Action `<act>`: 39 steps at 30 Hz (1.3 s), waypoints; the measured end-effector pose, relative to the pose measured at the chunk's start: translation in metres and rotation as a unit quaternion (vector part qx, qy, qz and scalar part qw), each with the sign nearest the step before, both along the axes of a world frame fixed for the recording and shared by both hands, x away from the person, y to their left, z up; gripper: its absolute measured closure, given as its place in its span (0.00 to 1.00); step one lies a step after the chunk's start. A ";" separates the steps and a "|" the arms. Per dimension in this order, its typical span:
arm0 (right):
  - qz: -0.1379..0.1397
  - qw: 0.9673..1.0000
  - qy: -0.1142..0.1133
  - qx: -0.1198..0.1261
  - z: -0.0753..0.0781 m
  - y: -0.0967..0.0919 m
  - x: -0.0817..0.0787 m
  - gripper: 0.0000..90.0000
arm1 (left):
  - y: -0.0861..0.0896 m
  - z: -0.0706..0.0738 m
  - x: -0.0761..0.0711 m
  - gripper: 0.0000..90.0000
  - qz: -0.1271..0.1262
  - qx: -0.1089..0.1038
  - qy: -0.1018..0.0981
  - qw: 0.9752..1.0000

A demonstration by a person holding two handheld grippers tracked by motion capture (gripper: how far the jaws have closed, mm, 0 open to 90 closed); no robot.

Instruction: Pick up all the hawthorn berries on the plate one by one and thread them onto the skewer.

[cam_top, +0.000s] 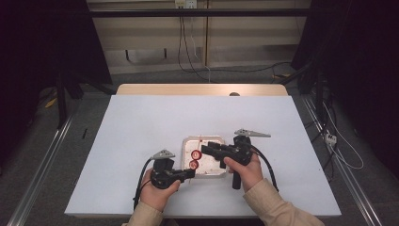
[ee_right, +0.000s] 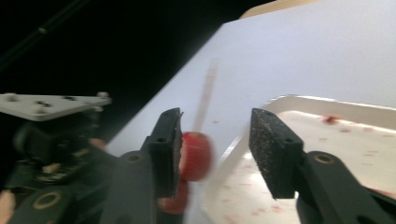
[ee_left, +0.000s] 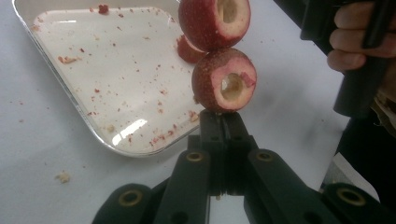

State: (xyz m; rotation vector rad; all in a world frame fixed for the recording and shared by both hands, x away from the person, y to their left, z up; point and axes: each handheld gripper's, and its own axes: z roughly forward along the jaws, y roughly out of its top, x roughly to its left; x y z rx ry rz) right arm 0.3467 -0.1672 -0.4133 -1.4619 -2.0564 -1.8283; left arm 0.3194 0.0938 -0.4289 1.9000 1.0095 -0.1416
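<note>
Two cored red fruits sit one above the other on a thin skewer, beside a white tray speckled with red crumbs. My left gripper is shut on the skewer's lower end, just under the lower fruit. In the high view both fruits hang over the tray's left edge, with the left gripper below them. My right gripper is open, and the upper fruit lies against its left pad with a wide gap to the other. Its jaws point left over the tray.
A third piece of red fruit lies in the tray behind the skewered ones. The white table stretches left and far of the tray. The hand on the right gripper is close by on the right.
</note>
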 end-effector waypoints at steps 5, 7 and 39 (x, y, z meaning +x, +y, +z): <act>-0.025 0.999 0.001 -0.048 -0.007 -0.019 0.009 0.49 | 0.002 -0.001 0.000 1.00 -0.001 0.000 0.000 1.000; -0.033 0.997 -0.001 -0.064 -0.010 -0.023 0.011 0.44 | 0.002 -0.001 0.000 1.00 0.000 0.000 -0.001 1.000; -0.021 0.972 -0.029 -0.232 -0.031 -0.020 0.023 0.20 | 0.003 -0.003 0.002 1.00 -0.008 -0.001 0.003 1.000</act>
